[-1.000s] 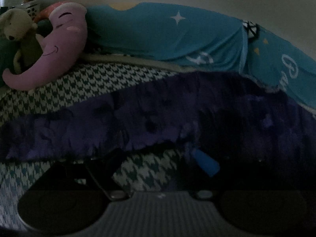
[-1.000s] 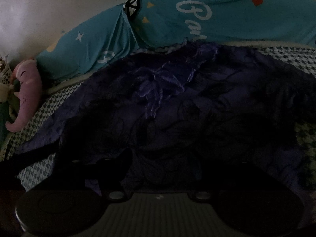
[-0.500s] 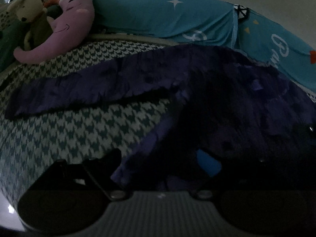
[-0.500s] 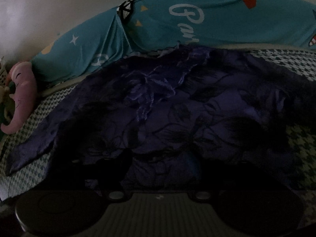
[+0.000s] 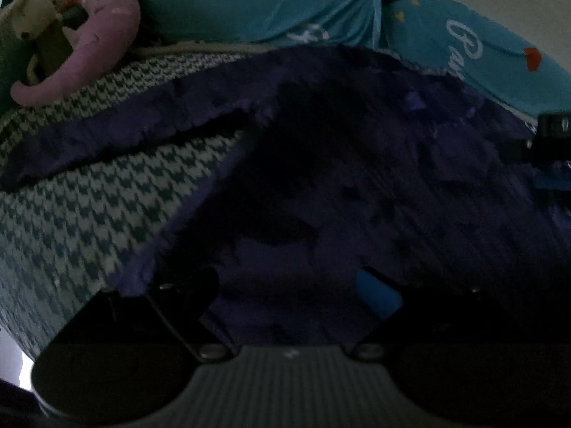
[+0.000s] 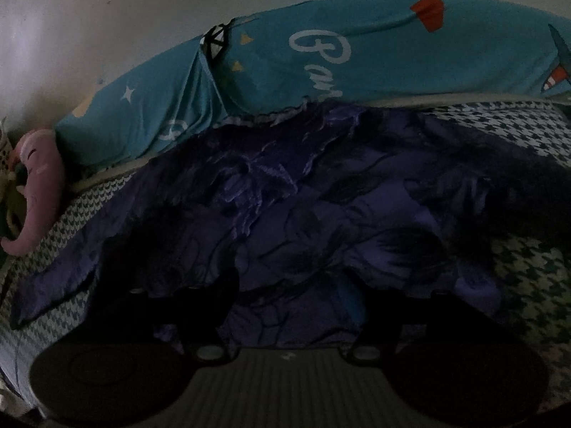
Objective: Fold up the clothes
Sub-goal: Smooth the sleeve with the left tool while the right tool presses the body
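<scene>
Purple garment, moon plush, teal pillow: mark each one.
purple garment [image 6: 321,221], right wrist view, middle of its body.
moon plush [image 5: 107,32], left wrist view, its face.
teal pillow [image 6: 374,53], right wrist view, beside the white lettering.

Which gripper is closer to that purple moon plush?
The left gripper. In its view the moon plush looms large at upper left; from the right gripper, it is small at the far left edge.

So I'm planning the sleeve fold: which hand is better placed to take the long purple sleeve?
Probably left: the sleeve lies on its side, its fingers spread over the garment.
</scene>
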